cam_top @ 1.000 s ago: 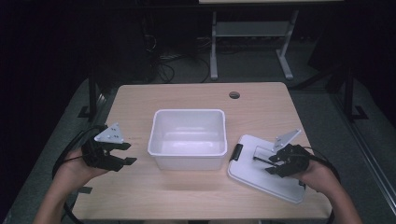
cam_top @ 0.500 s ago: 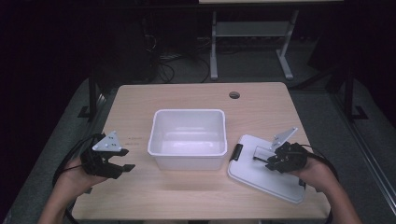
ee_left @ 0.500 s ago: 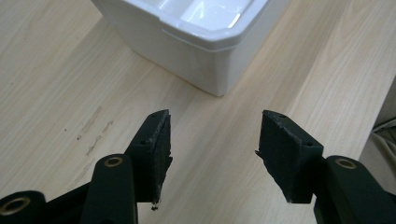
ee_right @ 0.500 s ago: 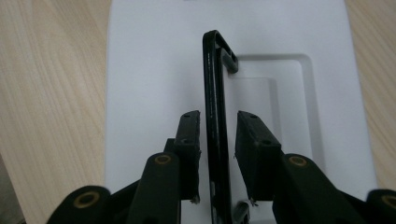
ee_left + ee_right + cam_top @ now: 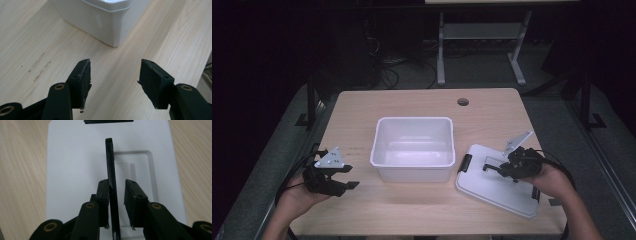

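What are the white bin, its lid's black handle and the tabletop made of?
White rectangular bin: likely plastic, glossy and slightly translucent. Black upright handle on the flat white lid: looks like smooth moulded plastic. Pale tabletop: wood-grain surface, matte, possibly laminate.

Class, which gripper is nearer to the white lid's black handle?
Right. The right gripper has its fingers around the raised black handle on the lid; the left gripper is beyond the tub.

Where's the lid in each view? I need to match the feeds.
High view: lid lower right, right of the bin.
Right gripper view: lid across the middle, top to bottom.
Left gripper view: bin corner at top.
Shared landmark: the wooden table.
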Action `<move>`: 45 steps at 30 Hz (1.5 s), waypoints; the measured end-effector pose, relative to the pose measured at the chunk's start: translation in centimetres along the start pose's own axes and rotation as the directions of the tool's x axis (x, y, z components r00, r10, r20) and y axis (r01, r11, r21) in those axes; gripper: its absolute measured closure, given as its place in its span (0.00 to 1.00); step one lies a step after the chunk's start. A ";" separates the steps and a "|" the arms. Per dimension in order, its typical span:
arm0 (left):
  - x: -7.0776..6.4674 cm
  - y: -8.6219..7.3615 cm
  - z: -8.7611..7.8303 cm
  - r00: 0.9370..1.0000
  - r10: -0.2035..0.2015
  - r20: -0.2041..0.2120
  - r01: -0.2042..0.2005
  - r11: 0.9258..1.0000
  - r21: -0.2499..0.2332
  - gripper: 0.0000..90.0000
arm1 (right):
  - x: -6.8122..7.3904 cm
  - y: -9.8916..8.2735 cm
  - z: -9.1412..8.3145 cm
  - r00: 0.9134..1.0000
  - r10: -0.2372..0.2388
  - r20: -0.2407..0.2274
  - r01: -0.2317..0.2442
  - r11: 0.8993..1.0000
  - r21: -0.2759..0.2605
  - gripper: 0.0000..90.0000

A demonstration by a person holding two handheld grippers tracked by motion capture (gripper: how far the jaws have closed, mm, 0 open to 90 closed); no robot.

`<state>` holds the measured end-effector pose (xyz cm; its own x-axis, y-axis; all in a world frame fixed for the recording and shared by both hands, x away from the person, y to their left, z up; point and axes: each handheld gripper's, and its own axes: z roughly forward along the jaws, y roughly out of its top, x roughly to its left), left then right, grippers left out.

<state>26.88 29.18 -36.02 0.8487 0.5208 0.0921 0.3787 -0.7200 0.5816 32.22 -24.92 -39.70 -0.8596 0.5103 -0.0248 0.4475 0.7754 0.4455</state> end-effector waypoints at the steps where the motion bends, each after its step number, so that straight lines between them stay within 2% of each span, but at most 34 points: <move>1: 0.0 -0.1 0.1 1.000 -0.002 0.000 0.002 1.000 -0.001 0.47 | -0.1 0.0 0.0 1.000 0.001 -0.002 -0.001 1.000 -0.003 0.82; 11: -0.4 -1.3 1.3 0.999 -0.023 0.029 0.023 1.000 -0.004 0.46 | -0.7 0.1 0.1 1.000 0.026 0.010 -0.026 1.000 0.004 0.84; 22: -0.4 -2.0 2.0 0.999 -0.026 0.031 0.026 1.000 -0.007 0.45 | -1.1 0.1 0.4 1.000 0.031 -0.007 -0.031 0.999 0.017 0.88; 27: -0.3 -2.3 2.4 0.999 -0.026 0.044 0.027 0.999 -0.017 0.45 | -1.2 0.1 0.4 1.000 0.018 -0.025 -0.017 1.000 0.014 0.90; 34: -0.6 -2.4 3.3 0.999 -0.014 0.048 0.014 1.000 0.012 0.43 | -1.3 0.0 0.4 0.999 0.000 -0.043 0.000 1.000 -0.003 0.93; 38: -0.7 -2.4 3.6 0.998 -0.023 0.058 0.023 1.000 -0.001 0.42 | -1.3 -0.1 0.3 0.999 -0.014 -0.046 0.014 1.000 -0.006 0.94; 45: -1.0 -2.6 3.6 0.999 -0.026 0.048 0.027 0.999 -0.023 0.40 | -1.1 -0.4 -0.2 0.999 -0.025 -0.043 0.025 1.000 -0.009 0.94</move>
<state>26.36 28.85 -40.53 0.8553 0.5166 0.0384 0.3926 -0.6948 0.6026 32.93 -25.88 -39.63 -0.8805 0.4741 0.0023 0.4236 0.7845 0.4529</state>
